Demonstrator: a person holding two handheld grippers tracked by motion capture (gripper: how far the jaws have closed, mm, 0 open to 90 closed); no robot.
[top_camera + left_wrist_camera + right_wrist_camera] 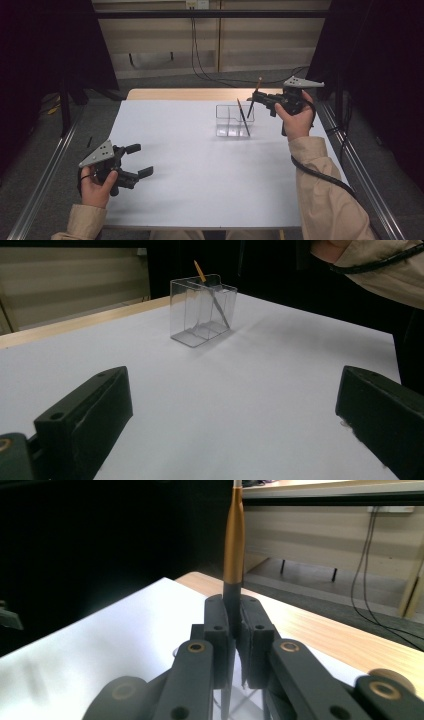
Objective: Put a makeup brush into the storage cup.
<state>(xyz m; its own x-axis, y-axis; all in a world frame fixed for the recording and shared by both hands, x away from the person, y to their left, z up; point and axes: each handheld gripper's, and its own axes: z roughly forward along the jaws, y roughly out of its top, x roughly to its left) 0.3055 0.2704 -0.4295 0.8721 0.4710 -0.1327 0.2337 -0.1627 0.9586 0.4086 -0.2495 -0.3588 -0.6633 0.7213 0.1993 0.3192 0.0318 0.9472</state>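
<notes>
A clear plastic organizer box (227, 121) with several compartments stands on the white tabletop (200, 175), right of centre toward the back. A dark pen (243, 117) leans inside it. Just above the box's right end, my right gripper (256, 98) is shut on a second pen (257, 89), dark below and golden above, held nearly upright. In the right gripper view the jaws (233, 617) pinch the pen (233, 545) at its dark lower part. My left gripper (142, 160) rests open at the table's front left, nothing between its fingers. It faces the box (202, 310) from a distance.
A wooden table edge (190, 94) runs along the back. Metal rails (45, 175) flank both sides of the table. Cables (210, 75) lie on the floor beyond. The right gripper's black cable (320, 175) trails along the sleeve.
</notes>
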